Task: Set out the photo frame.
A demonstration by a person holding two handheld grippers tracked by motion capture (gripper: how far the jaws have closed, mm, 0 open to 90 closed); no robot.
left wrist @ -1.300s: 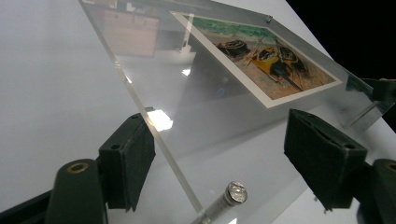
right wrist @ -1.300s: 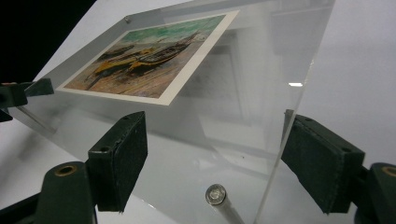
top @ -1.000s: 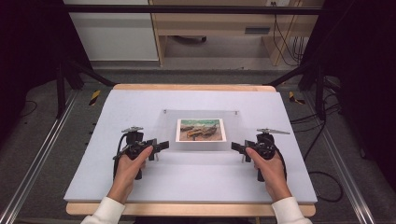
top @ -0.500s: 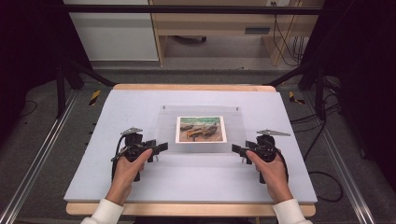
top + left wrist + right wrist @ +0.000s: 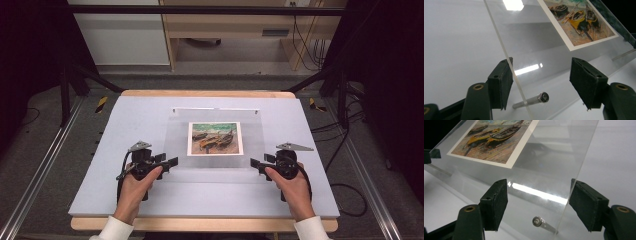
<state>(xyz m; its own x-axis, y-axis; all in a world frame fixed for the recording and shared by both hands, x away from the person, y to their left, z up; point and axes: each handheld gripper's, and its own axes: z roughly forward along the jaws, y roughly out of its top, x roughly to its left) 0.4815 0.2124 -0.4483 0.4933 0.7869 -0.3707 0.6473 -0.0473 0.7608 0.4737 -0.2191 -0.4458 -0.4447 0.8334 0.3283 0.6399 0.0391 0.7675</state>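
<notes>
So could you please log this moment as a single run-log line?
left hand-held gripper: closing, straddles acrylic frame edge, no contact | right hand-held gripper: same | boat picture: inside frame

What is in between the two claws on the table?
Between the left claw and right claw, the high view shows a clear plastic frame holding a boat picture.

Left gripper [image 5: 171, 163], right gripper [image 5: 256, 164], flanking clear frame [image 5: 175, 145]
</notes>
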